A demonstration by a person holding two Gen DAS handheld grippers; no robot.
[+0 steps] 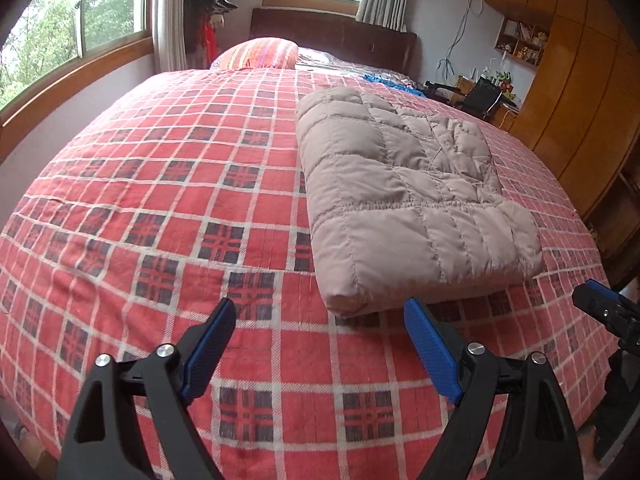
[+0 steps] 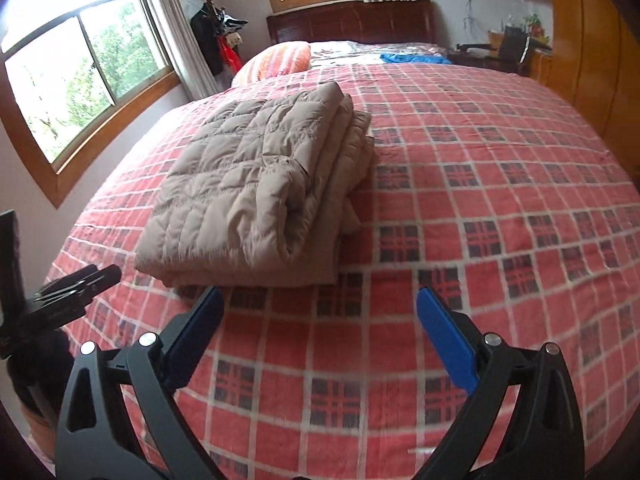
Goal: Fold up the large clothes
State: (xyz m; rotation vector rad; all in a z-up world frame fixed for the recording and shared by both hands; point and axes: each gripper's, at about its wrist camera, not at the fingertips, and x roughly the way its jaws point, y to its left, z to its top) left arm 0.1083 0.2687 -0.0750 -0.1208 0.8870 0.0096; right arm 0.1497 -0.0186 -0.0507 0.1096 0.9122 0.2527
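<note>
Folded jacket [image 1: 404,196] long axis runs toward headboard [image 1: 332,38]; both hand-held grippers [image 1: 318,320] [image 2: 320,304] wide, empty.

A home bedroom: a wide bed [image 1: 160,208] under a red plaid cover, striped pillow [image 1: 260,54] by the dark headboard [image 1: 332,36], curtained windows [image 2: 88,64], wooden wardrobes [image 1: 580,92], a coat stand [image 2: 216,28]

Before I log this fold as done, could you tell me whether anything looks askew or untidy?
The folded jacket lies flat on the plaid bedspread, but its layers fan out unevenly along one side. Both grippers are open, clear of it.
</note>
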